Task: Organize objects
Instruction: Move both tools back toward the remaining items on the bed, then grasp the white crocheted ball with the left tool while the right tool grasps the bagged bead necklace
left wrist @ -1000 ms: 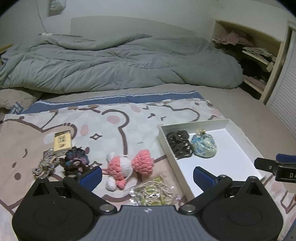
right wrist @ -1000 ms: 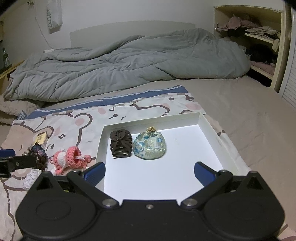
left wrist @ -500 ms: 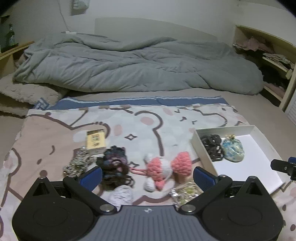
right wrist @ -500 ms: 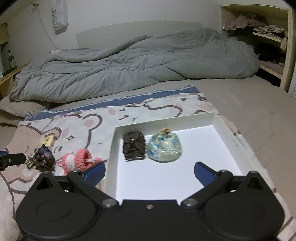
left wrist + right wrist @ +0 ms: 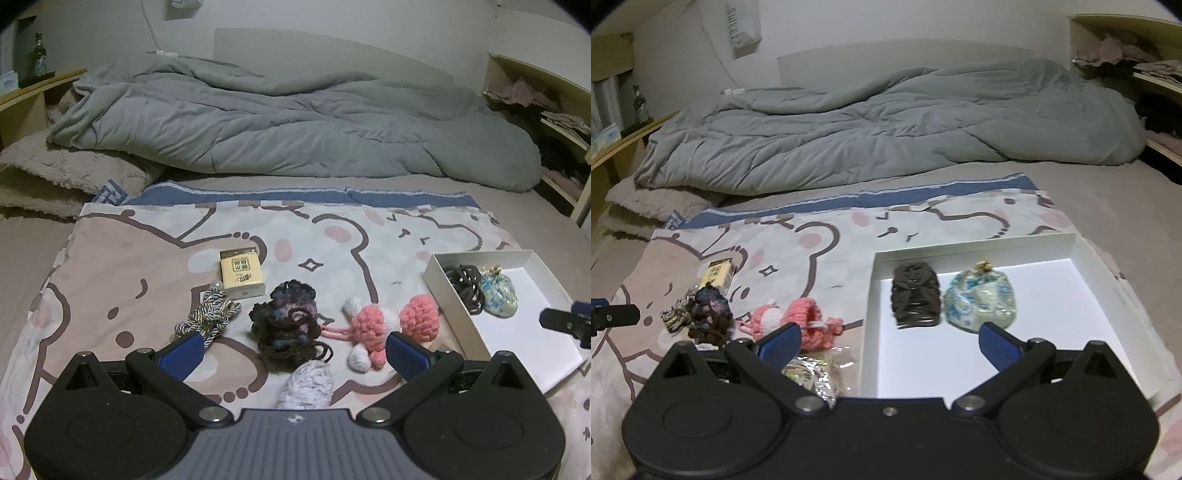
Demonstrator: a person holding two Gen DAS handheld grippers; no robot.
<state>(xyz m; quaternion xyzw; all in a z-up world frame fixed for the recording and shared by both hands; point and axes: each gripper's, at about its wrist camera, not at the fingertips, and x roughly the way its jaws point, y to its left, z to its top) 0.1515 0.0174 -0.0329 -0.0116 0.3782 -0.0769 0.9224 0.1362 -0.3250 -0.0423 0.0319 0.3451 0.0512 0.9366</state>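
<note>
Bed with a cartoon blanket (image 5: 147, 258): you're between pickups, both sets of jaws spread wide and holding nothing.
White tray (image 5: 1086, 251) holds two items; dark scrunchie (image 5: 288, 325) lies well left of it, before your left gripper (image 5: 293, 354). Right gripper (image 5: 892, 343) hovers at the tray's near edge. Likely next: lower and close on the scrunchie.

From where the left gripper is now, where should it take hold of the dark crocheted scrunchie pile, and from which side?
Grip the dark scrunchie pile across its bunched middle, coming from above; the left gripper is open and the pile lies soft and low on the blanket, right between its fingers.
</note>
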